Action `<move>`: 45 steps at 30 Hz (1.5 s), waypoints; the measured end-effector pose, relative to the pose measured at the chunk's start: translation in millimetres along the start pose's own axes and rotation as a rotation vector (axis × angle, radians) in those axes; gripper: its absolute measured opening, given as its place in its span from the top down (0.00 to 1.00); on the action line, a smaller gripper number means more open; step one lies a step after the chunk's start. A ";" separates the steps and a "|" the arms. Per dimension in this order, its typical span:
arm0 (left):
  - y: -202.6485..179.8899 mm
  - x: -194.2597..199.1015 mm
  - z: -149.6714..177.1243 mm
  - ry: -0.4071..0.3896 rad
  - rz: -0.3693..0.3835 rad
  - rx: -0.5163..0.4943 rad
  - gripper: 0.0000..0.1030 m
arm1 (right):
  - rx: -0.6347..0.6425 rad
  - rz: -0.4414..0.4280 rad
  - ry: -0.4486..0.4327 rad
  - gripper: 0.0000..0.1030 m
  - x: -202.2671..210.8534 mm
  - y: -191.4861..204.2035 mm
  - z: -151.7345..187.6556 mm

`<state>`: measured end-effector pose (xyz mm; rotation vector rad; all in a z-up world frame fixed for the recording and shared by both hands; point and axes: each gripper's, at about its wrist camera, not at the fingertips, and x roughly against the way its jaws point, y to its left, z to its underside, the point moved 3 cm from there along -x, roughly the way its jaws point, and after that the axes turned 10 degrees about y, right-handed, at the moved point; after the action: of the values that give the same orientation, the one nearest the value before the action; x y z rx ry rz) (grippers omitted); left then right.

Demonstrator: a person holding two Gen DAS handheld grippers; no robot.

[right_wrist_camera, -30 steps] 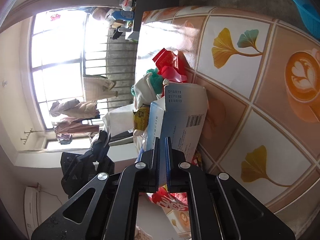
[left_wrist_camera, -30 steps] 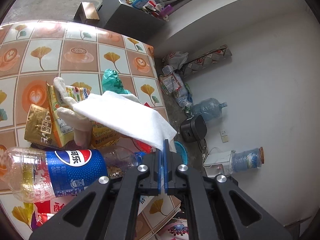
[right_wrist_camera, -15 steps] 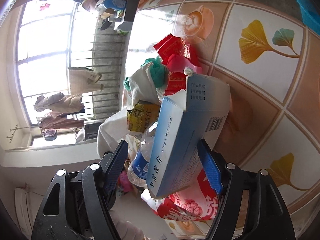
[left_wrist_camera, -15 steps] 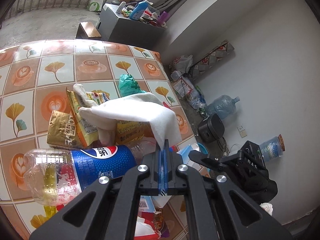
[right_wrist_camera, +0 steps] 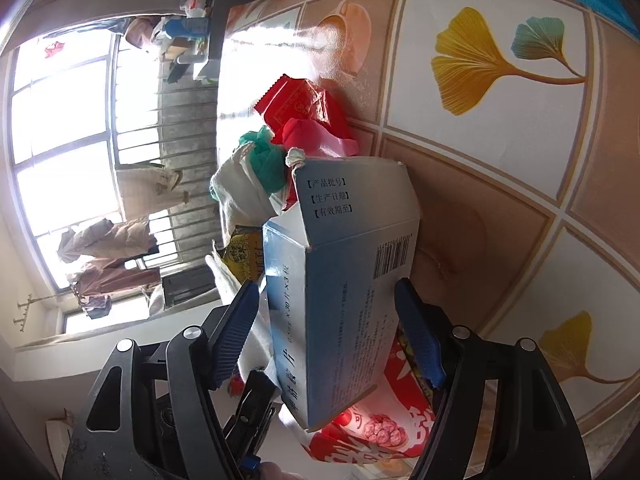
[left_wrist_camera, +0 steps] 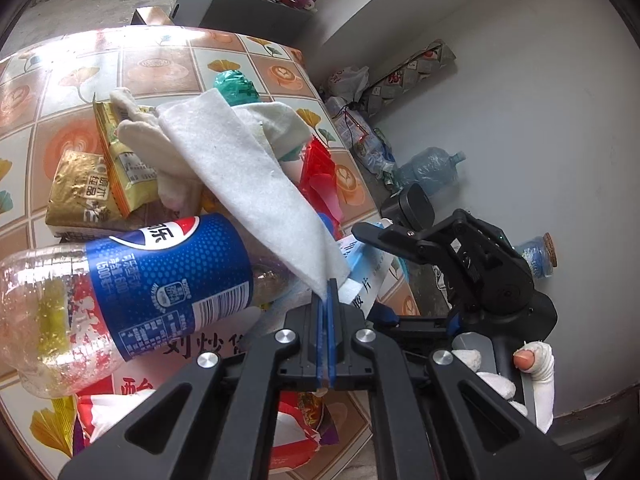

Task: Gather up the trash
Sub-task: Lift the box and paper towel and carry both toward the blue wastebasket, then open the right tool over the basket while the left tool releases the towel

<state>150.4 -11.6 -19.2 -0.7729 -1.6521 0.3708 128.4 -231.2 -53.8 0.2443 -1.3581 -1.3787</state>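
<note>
Since the earlier frames the right gripper (right_wrist_camera: 326,336) has released: its jaws have just been opening and now stand wide to either side of the blue and white box (right_wrist_camera: 344,292), whose long faces lie between the pads without visible pressure. The left gripper (left_wrist_camera: 328,292) has sunk toward the pile and remains clenched on a corner of the white cloth (left_wrist_camera: 248,184), which slopes up and away from its tips. The table (left_wrist_camera: 168,64), patterned with leaves and coffee cups, extends beyond both grippers. A cola bottle (left_wrist_camera: 132,296) lies on its side left of the left gripper. Farther ahead lie gold snack packets (left_wrist_camera: 88,192), a red wrapper (right_wrist_camera: 304,104) and a green bag (left_wrist_camera: 236,86).
</note>
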 end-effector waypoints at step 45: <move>-334.5 -423.0 -119.1 0.571 -0.023 -0.561 0.99 | -0.159 0.312 -0.899 0.70 305.7 -236.2 -146.0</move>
<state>196.9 -556.4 -96.8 -1.1457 -1.2157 -0.3320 6.9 -619.3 -125.9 -0.7542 -1.8808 -1.3592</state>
